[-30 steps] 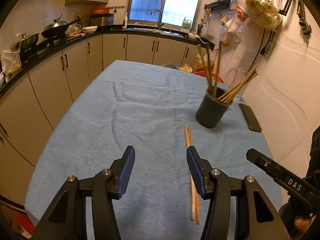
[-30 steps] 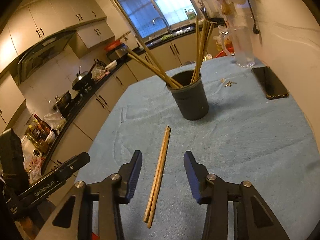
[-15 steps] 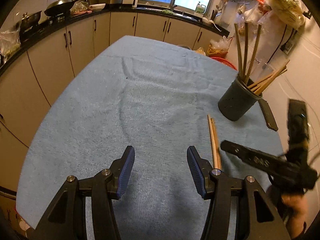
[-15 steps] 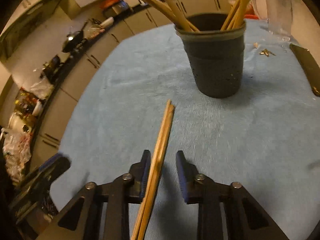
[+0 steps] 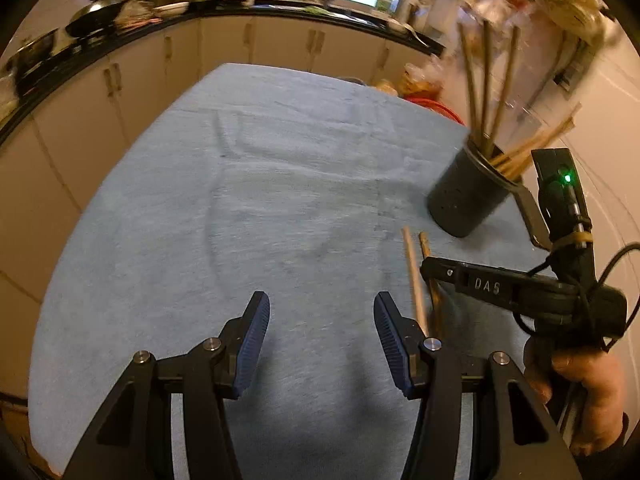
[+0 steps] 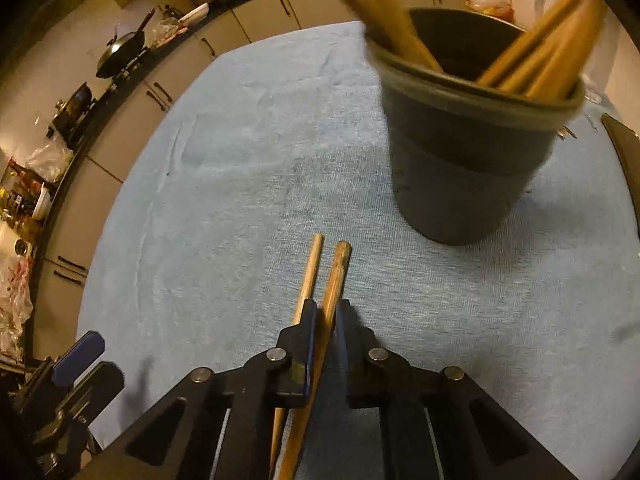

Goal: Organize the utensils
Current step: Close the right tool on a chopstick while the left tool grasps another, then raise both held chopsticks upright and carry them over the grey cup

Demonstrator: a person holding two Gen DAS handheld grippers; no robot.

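**Right claw pinching one chopstick**

Blue cloth (image 6: 224, 184) fills most of both views. Dark cup (image 6: 472, 160) full of sticks sits upper right in the right view. Left claw (image 5: 322, 340), bottom centre, hangs released over bare cloth. Right claw (image 6: 323, 320), low centre, is clenched on the darker chopstick (image 6: 338, 272); the paler chopstick (image 6: 310, 272) lies just outside its left finger.

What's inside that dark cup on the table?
The dark cup holds wooden chopsticks that lean against its rim, some to the left, some to the right. Its wall hides their lower ends and the bottom, so anything else inside cannot be seen.
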